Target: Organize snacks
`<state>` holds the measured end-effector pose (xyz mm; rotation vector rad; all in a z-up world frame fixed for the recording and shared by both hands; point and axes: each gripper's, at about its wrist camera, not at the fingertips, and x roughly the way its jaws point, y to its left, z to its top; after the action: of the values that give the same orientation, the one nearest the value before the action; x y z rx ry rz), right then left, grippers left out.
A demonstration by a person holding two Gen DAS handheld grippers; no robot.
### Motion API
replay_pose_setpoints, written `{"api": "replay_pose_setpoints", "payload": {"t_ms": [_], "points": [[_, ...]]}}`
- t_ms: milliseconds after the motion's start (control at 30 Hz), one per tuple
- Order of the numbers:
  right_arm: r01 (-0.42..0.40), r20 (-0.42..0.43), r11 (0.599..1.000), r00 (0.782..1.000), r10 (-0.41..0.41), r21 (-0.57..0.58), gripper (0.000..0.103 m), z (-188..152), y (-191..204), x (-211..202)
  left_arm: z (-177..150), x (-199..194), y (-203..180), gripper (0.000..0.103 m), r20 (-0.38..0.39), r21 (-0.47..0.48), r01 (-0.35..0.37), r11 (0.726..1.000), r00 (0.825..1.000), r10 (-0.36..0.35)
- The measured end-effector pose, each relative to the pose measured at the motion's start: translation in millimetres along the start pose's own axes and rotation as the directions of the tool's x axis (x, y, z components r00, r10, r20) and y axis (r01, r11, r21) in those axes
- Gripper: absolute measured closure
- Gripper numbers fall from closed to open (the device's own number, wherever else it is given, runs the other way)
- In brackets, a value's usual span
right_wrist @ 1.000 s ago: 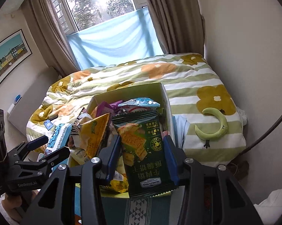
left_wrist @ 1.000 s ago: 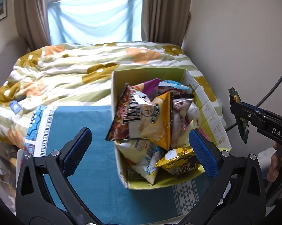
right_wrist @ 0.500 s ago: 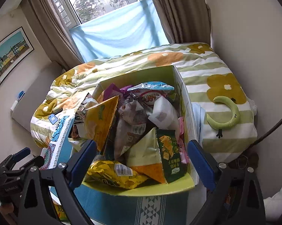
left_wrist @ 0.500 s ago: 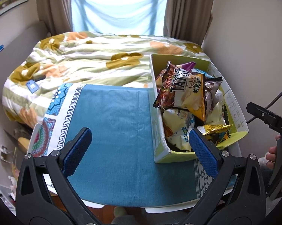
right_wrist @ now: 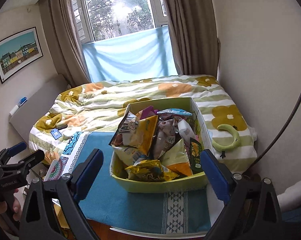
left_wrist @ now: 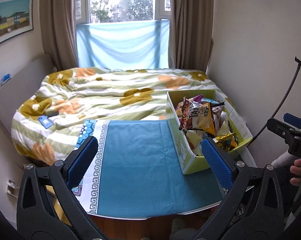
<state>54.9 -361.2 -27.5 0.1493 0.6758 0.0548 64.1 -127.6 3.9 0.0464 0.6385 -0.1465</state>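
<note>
Right gripper wide open and empty, its jaws just opened off the green packet, now standing in the box of snacks on the blue cloth, left gripper spread wide, empty, both drawn farther back.

The blue cloth lies bare left of the snack-filled box, which blocks the right.

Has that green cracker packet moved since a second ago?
Yes. The right gripper has let it go: the green cracker packet now stands inside the yellow-green box, against its right wall.
</note>
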Motion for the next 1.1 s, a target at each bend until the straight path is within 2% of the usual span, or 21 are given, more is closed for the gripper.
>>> {"api": "replay_pose_setpoints", "payload": {"t_ms": [67, 100, 267, 433, 500, 667, 1100], "points": [[0.051, 0.022, 0.998, 0.998, -0.05, -0.028, 0.006, -3.7, 20.6, -16.9, -2.8, -17.6, 8.8, 0.001, 0.025, 0.009, -0.006, 1.0, 1.0, 0.006], [0.072, 0.035, 0.997, 0.997, -0.071, -0.034, 0.001, -5.9, 29.8, -25.0, -5.1, -25.6, 13.2, 0.001, 0.035, 0.013, -0.005, 1.0, 0.999, 0.005], [0.106, 0.098, 0.994, 0.99, -0.105, -0.012, 0.0, -19.9, 64.4, -60.5, -21.5, -60.0, 35.9, 0.001, 0.071, 0.0, 0.006, 1.0, 0.997, -0.006], [0.151, 0.108, 0.988, 0.983, -0.148, -0.017, 0.0, -36.9, 88.1, -75.8, -34.1, -80.4, 51.6, 0.001, 0.073, -0.008, -0.027, 1.0, 0.997, 0.027], [0.156, 0.102, 0.988, 0.983, -0.154, -0.01, 0.0, -42.5, 93.3, -77.8, -38.2, -88.2, 57.5, 0.001, 0.083, -0.023, -0.017, 1.0, 0.996, 0.019], [0.176, 0.086, 0.984, 0.981, -0.174, -0.007, 0.0, -51.4, 103.5, -80.4, -44.0, -95.6, 63.0, 0.001, 0.09, -0.022, -0.024, 0.999, 0.996, 0.026], [0.163, 0.078, 0.986, 0.984, -0.161, -0.019, 0.0, -58.2, 116.7, -80.1, -43.7, -94.4, 59.3, 0.001, 0.086, -0.018, -0.029, 0.999, 0.996, 0.031]]}}
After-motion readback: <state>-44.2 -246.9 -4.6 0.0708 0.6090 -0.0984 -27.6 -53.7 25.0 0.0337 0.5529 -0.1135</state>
